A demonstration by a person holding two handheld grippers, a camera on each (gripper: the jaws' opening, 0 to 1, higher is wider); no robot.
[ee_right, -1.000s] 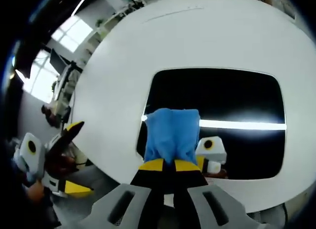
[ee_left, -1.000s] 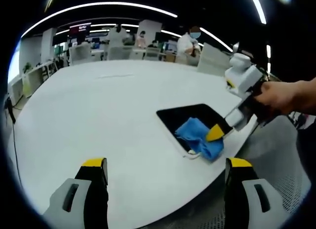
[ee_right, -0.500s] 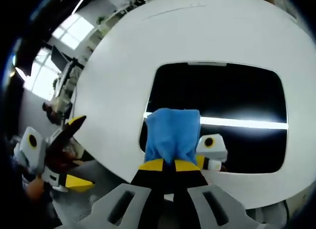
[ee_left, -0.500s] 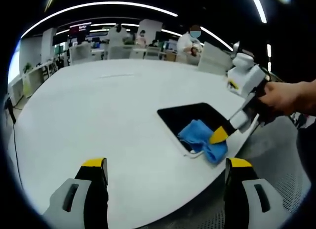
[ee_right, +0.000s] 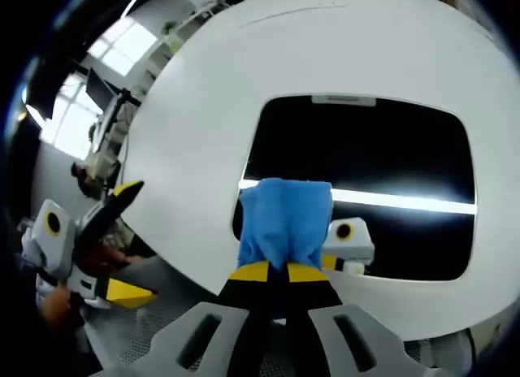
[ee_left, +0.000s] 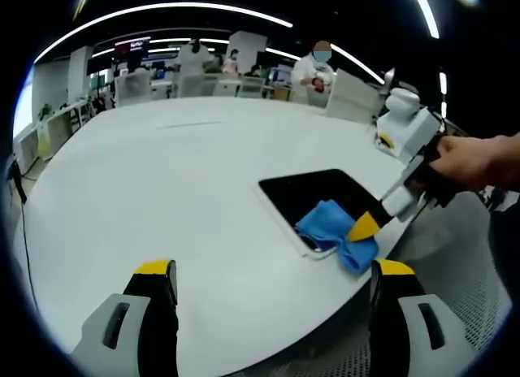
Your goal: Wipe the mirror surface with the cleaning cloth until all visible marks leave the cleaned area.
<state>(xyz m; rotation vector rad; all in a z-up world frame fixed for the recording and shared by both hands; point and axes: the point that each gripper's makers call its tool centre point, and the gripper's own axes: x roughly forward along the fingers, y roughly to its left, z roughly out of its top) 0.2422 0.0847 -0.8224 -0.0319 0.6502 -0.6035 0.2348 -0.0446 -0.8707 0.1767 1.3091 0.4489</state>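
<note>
A: Jaws first, right gripper view. State of the right gripper (ee_right: 270, 271)?

B: Yellow tips pressed together on the near edge of the blue cleaning cloth (ee_right: 284, 221). Clamped on it, no gap visible between the tips.

A: Cloth position?

B: Spread forward from the tips onto the near part of the mirror (ee_right: 390, 149), covering its near edge. Mirror lies flat on the white table (ee_right: 195, 109), dark, with one bright light strip reflected across it just past the cloth. Reflection of the gripper's own body sits beside the cloth on the glass.

A: Left gripper in that view?

B: Left gripper (ee_right: 114, 239) is off the table edge, low at the left, jaws spread apart, nothing between them.

A: Confirmed in left gripper view?

B: Yes. Its two jaws rise at the bottom, wide apart and empty, above the near table rim. Further out, toward the right rim of the table, mirror and cloth; right gripper angled down into the cloth, held by a hand (ee_left: 475, 162).

A: Beyond that?

B: Bare tabletop, then desks, several people (ee_left: 313, 68) standing at the back, ceiling light strips overhead.
</note>
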